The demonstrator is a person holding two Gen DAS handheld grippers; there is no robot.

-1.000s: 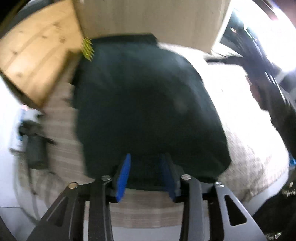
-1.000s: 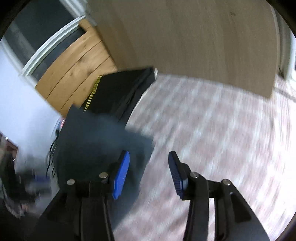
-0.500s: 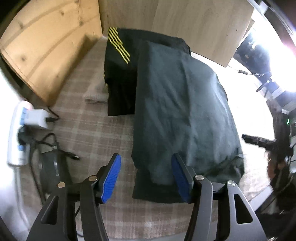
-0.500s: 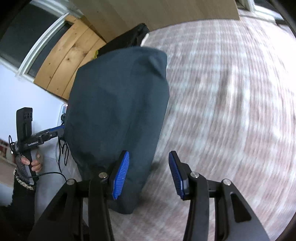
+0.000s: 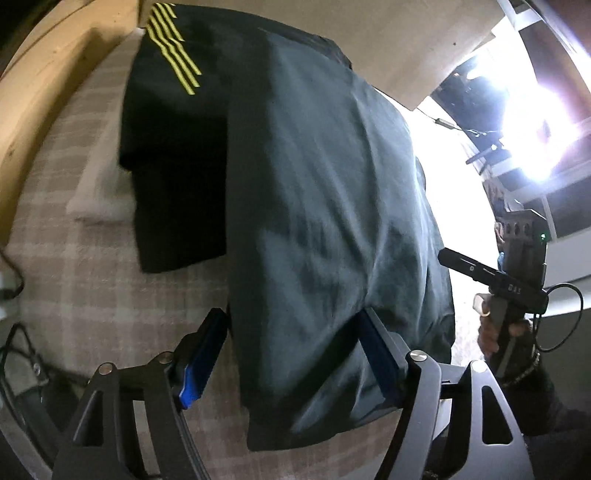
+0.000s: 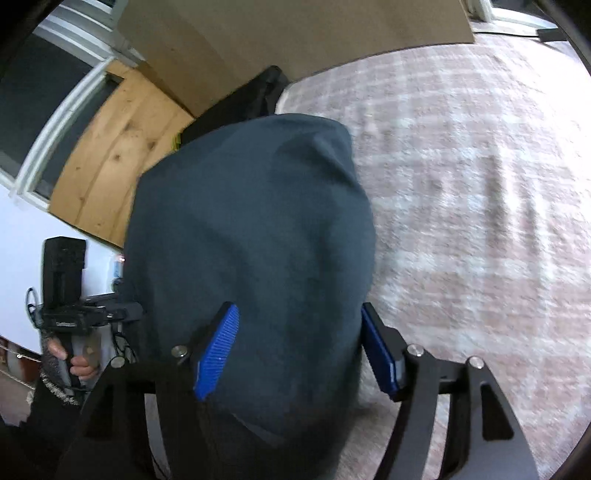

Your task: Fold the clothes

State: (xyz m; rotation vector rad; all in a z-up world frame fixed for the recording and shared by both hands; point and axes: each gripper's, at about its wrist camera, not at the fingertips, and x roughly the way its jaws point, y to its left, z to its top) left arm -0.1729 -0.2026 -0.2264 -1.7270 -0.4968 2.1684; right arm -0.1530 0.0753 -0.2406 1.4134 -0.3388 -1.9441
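Two tools are near one folded dark blue-grey cloth (image 5: 325, 206), one at each end.

On the far left a wooden board (image 5: 48, 92) stands on edge beside a checked cover (image 5: 85, 236) in pale pink and cream. A folded black garment (image 5: 173, 155) with yellow stripes lies flat on that cover. Just to its right the blue-grey cloth lies on the cover too, and its far part sits on top of the black garment.

The left tool (image 5: 291, 354) is spread wide. Its blue pads stand on either side of the near end of the cloth. The cloth bulges up between them, and one pad is partly hidden under a fold, so I cannot tell if it touches.

The right tool (image 6: 299, 350) is also spread wide, at the other end of the same cloth. The cloth fills the space between its pads. The right pad is at the very edge of the cloth.

Further right there is only the checked cover (image 6: 480, 221), and a tan board (image 6: 295, 33) stands behind it.
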